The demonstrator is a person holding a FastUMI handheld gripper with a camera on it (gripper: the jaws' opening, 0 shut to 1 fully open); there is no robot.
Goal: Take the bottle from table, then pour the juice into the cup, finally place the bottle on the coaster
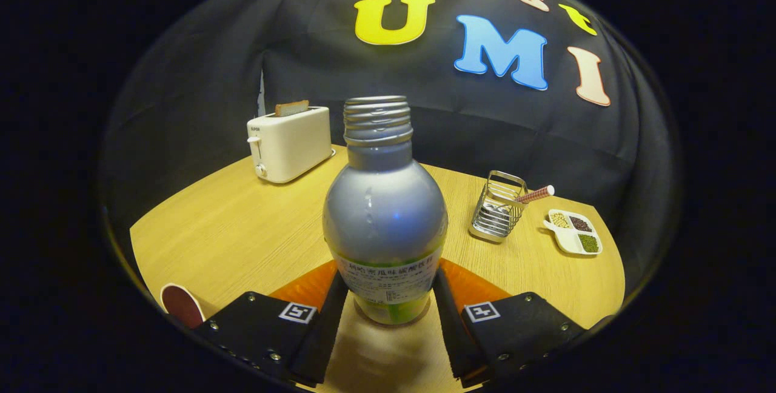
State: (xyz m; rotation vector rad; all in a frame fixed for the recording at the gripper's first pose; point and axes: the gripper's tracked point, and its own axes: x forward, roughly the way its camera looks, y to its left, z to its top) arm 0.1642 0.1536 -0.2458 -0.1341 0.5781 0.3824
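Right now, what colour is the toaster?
Cream white toaster, clearest in the gripper view.

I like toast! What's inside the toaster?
A slice of bread sticks up from the toaster, beyond the bottle that stands between the fingers. The bread's lower part and the slot's inside are hidden by the toaster's walls.

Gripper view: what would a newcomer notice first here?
First, the open silver bottle, standing upright between the fingers of the gripper, which flank its base. Beyond it on the wooden table stand a toaster and, on the other side, a wire rack beside a divided dish.
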